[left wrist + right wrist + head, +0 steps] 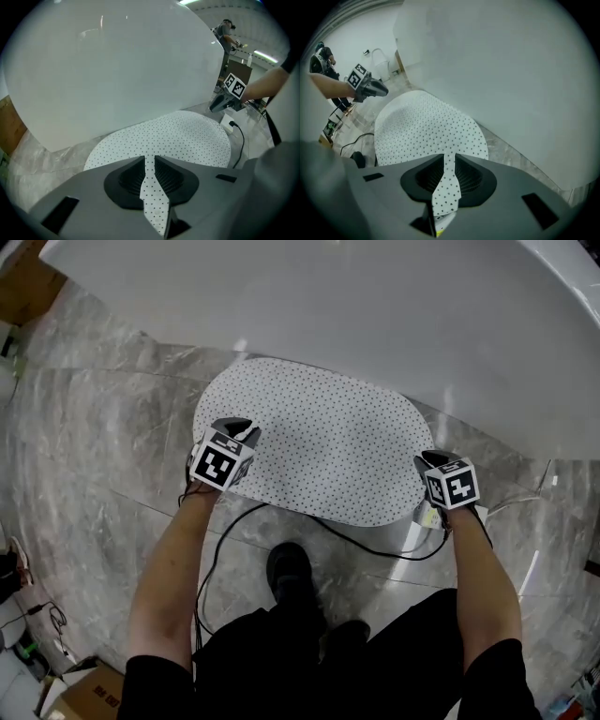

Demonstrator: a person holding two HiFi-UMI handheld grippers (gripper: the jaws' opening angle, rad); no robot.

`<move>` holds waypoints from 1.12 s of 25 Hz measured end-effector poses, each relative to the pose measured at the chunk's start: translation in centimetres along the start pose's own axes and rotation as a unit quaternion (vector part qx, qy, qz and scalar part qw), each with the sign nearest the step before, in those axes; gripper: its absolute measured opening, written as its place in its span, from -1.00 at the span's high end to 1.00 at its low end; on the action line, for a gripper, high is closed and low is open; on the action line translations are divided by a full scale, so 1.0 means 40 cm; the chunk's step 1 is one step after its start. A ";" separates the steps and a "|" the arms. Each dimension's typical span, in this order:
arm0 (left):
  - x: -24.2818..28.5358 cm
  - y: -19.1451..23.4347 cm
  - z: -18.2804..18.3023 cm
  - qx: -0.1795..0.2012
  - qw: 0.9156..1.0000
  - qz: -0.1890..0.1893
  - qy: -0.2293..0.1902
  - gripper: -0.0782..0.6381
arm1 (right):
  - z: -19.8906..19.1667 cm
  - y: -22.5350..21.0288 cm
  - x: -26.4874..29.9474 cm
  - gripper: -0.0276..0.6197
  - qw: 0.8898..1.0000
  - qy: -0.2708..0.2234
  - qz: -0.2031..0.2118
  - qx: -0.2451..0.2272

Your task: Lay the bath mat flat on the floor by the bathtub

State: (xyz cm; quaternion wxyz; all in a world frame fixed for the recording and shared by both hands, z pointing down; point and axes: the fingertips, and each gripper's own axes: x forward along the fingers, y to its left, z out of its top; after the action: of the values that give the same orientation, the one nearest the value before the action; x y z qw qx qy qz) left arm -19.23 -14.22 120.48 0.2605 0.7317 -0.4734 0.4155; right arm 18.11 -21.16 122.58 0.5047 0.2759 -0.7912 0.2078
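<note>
The white oval bath mat (pixel 319 442) with small black dots is spread over the marble floor right beside the white bathtub (pixel 375 315). My left gripper (pixel 239 432) grips the mat's near left edge. In the left gripper view a strip of dotted mat (pixel 152 192) runs between the nearly closed jaws of that gripper (pixel 149 161). My right gripper (pixel 433 463) grips the near right edge. The right gripper view shows the mat (pixel 422 126) pinched the same way in that gripper (pixel 449 161). Each gripper view shows the other gripper across the mat.
A black cable (pixel 281 512) loops over the floor in front of the mat. The person's black shoe (pixel 291 573) stands just behind the mat's near edge. A cardboard box (pixel 89 695) and loose wires lie at the lower left. The tub wall (pixel 108 70) rises directly beyond the mat.
</note>
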 end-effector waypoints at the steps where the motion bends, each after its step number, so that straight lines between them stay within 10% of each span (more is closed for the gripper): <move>1: -0.020 -0.011 0.017 0.003 1.000 0.001 -0.006 0.61 | 0.021 -0.007 -0.024 0.65 1.000 -0.018 -0.002 0.008; 6: -0.206 -0.078 0.144 -0.020 0.998 -0.020 -0.063 0.71 | 0.136 0.013 -0.239 0.77 0.977 -0.176 -0.009 0.123; 16: -0.817 -0.233 0.454 -0.096 0.984 -0.053 -0.143 0.71 | 0.194 0.202 -0.857 0.80 0.970 -0.199 0.008 0.140; 28: -1.569 -0.433 0.810 -0.107 0.959 0.013 -0.263 0.71 | 0.465 0.351 -1.752 0.82 0.918 -0.365 0.018 0.153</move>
State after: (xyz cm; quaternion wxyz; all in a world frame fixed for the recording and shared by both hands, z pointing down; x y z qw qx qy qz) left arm -4.73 -2.23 50.23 0.1984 0.7765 -0.5766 0.1588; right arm 20.02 -5.86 50.36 0.1285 0.3918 -0.8841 0.2201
